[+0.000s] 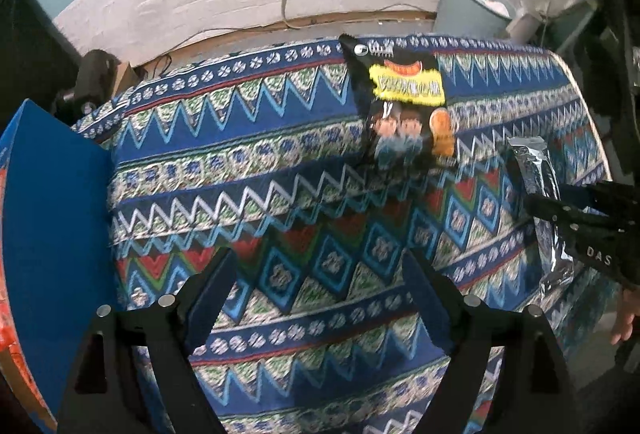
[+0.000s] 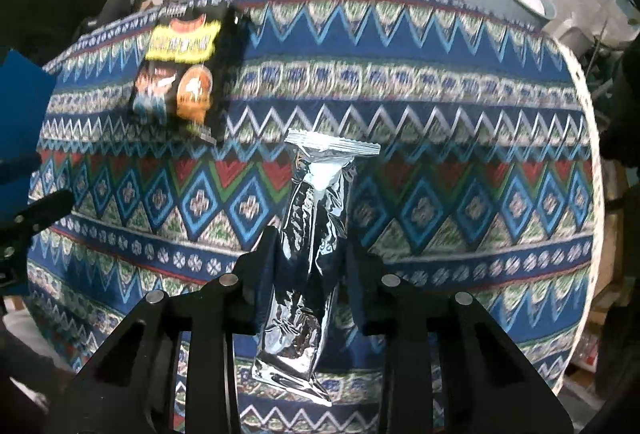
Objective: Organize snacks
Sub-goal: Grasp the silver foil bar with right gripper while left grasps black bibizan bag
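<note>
Left claw hangs wide open over the cloth, nothing between its fingers, pointing steeply down. Landmark: the black bag.

Going left to right in the left wrist view: a blue box stands at the cloth's edge, well left of the black bag, probably the place the snacks are meant to go, though its inside is not visible. The open claw sits between the box and the bag, below the bag in the picture, likely empty and free to go for the bag. The black bag lies flat near the far edge of the cloth, untouched. Just right of it and lower is the foil pack, with the right claw across it.

Right wrist view: right claw is closed down on the foil pack, pads pressing its sides about mid-length, the pack running lengthwise between the fingers, sealed end pointing away. The narrow grip suits a slim, crinkly pack. I can't tell whether the pack is off the cloth or lying on it. The black bag is up and left of it, apart.

Judgement: the foil pack looks to be the one in hand and the bag next; both are outside the box.
</note>
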Demonstrator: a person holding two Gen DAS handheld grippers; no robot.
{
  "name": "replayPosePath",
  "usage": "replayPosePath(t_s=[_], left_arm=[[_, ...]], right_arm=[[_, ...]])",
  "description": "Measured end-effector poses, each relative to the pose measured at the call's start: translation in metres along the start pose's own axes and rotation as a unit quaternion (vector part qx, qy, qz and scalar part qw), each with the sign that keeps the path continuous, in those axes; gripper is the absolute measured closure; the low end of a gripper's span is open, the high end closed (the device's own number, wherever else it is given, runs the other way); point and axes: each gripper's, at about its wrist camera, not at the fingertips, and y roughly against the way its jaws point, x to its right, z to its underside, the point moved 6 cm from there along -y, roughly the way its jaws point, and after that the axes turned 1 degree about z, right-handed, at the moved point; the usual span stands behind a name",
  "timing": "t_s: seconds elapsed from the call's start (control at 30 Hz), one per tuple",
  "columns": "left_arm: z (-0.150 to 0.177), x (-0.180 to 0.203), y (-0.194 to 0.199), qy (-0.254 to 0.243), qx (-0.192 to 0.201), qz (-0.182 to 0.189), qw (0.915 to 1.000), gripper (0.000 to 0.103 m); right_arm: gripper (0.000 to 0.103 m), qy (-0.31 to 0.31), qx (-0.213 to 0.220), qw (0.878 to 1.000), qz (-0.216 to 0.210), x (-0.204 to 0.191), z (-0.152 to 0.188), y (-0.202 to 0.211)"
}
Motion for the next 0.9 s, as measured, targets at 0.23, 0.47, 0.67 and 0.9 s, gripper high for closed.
replayPosePath(t_s=[0.23,0.47,0.67,0.9], left_arm=[[-0.033,0.013,-0.002,-0.002,0.014,0.003,0.9999,0.017],[-0.072,0.032,-0.007,-0.005,0.020,0.006,0.9998,0.016],[-0.093,0.051,-0.027,0.005,0.007,0.030,0.9995,0.016],[-0.096,0.053,-0.048,0.050,-0.001,0.040,0.9979,0.016]], right_arm=[[0.073,0.036,0.016,0.999,0.003,0.011,-0.043,0.029],[0.073,0.061,0.027,0.998,0.000,0.019,-0.083,0.055],[0.073,0.090,0.034,0.995,0.010,0.022,-0.086,0.054],[0.073,0.077,0.035,0.996,-0.005,0.025,-0.090,0.046]])
